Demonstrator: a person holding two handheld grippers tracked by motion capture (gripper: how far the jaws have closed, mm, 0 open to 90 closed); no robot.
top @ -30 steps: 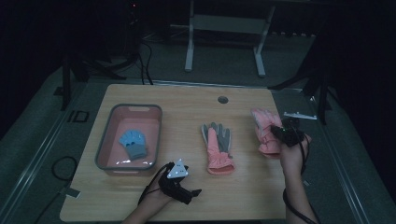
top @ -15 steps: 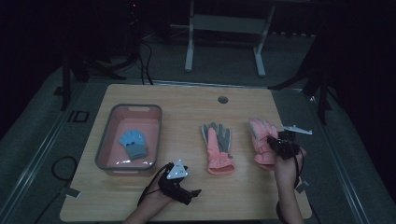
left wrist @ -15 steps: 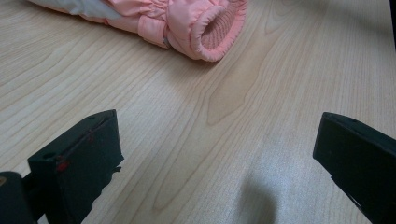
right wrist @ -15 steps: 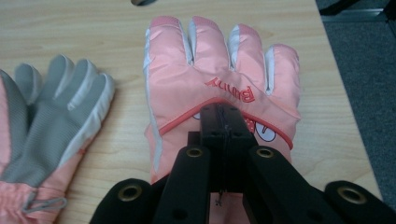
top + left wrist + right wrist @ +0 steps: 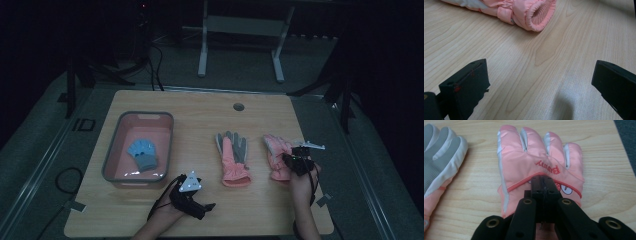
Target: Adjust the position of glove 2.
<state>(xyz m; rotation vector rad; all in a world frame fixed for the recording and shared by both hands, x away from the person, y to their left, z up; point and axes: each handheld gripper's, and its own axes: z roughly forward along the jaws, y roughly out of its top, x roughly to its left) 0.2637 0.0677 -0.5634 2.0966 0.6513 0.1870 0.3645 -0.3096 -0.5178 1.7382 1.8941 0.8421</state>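
On the wooden counter [image 5: 200, 120], the right gripper [image 5: 543, 185] has its fingers clenched together on the back of the pink glove [image 5: 536, 167] lying at the right side. The left gripper [image 5: 541, 82] rests near the front edge, fingers spread wide and released, just short of the second glove's [image 5: 233, 157] cuff. A blue glove [image 5: 142, 153] lies in the pink tub [image 5: 112, 160] at the left.

There are two pink gloves [image 5: 234, 160] [image 5: 276, 156] on the table [image 5: 200, 110]. There is one small blue glove [image 5: 143, 154] in one pink tub [image 5: 112, 155]. There are two grippers [image 5: 200, 209] [image 5: 295, 161].
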